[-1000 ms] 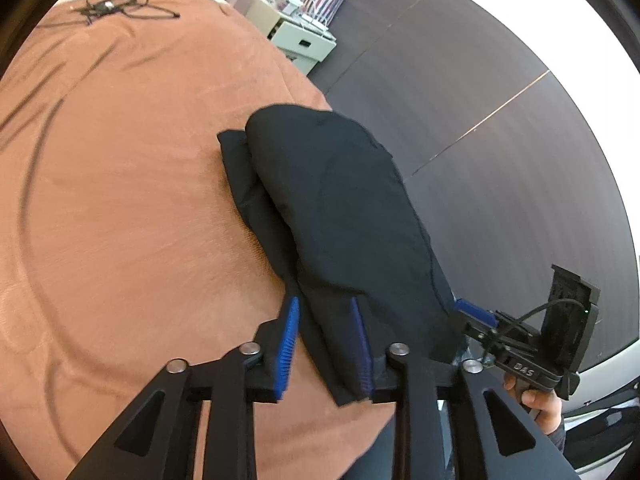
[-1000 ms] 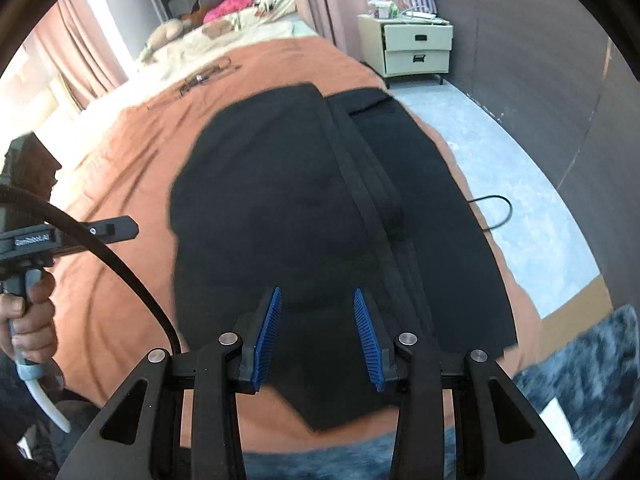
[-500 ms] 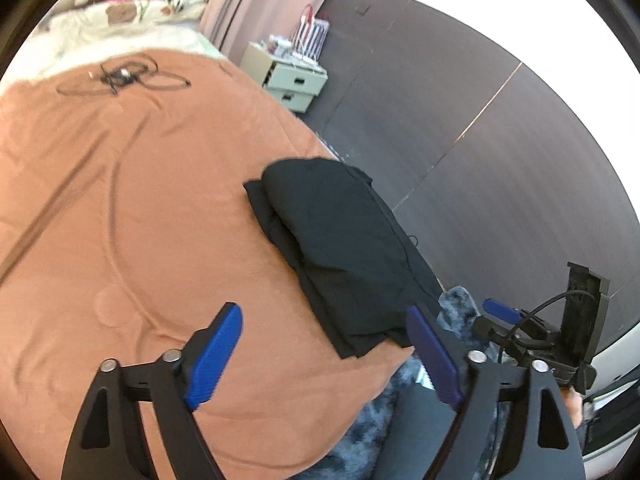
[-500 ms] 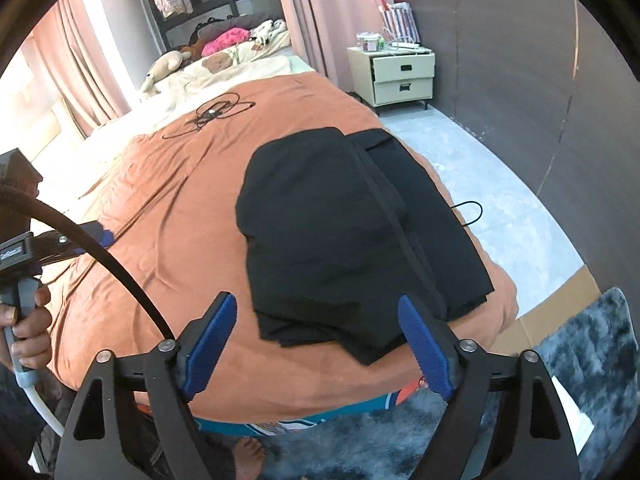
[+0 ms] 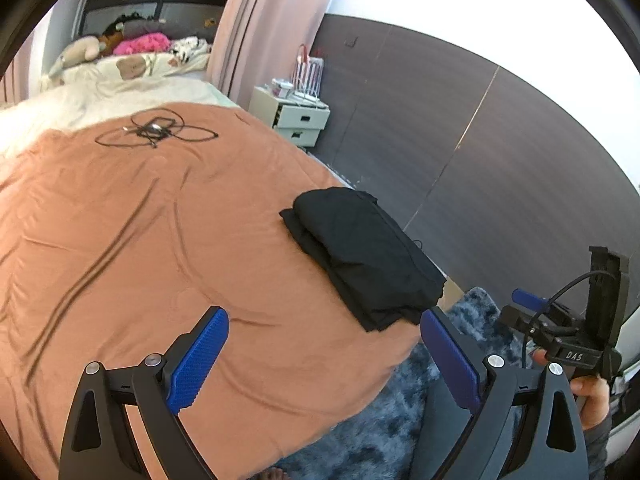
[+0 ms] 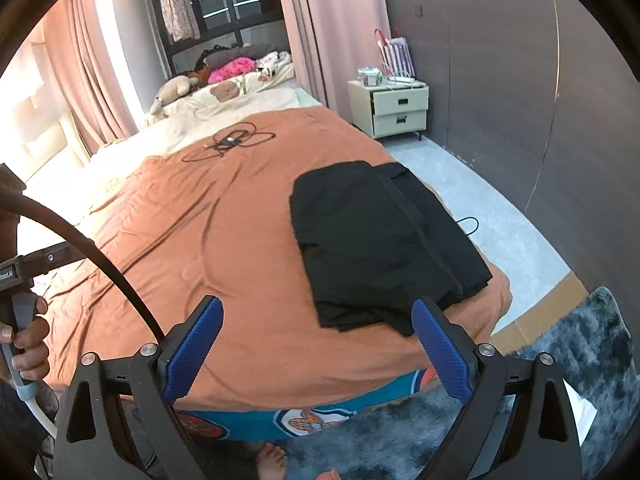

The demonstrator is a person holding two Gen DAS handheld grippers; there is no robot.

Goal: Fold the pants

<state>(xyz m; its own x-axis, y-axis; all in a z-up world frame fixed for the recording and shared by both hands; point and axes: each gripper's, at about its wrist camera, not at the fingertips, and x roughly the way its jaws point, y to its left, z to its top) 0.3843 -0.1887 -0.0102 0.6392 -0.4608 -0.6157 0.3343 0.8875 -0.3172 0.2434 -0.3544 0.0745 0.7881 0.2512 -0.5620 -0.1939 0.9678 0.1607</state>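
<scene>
Left wrist view: bed [image 5: 168,240] w/ orange cover filled most of frame; the right wrist view showed the same bed [image 6: 224,264] from its foot end. Grey shaggy rug [image 6: 580,364] lay on the floor beside the bed's near corner. Black pants [image 5: 368,264], folded into a compact stack of layers, lay flat on the cover at the bed's right edge, near the foot corner; in the right wrist view the pants [image 6: 380,248] sat just beyond the right finger, touching neither jaw. Cream nightstand [image 6: 394,108] w/ two drawers stood against the dark wall, well apart from the pants. Tangle of black cable [image 6: 230,142] rested on the cover toward the pillows. Left gripper [image 5: 324,356]: jaws wide, having just been opening, nothing between them, held above the bed's near edge. Right gripper [image 6: 316,354]: jaws likewise wide, having just been opening, nothing between them, only bedcover behind. Right hand [image 5: 592,396] gripped its handle at lower right of the left wrist view; left hand [image 6: 26,340] held its handle at the left edge of the right wrist view. Bare foot [image 6: 272,460] stood on the rug below the bed.
</scene>
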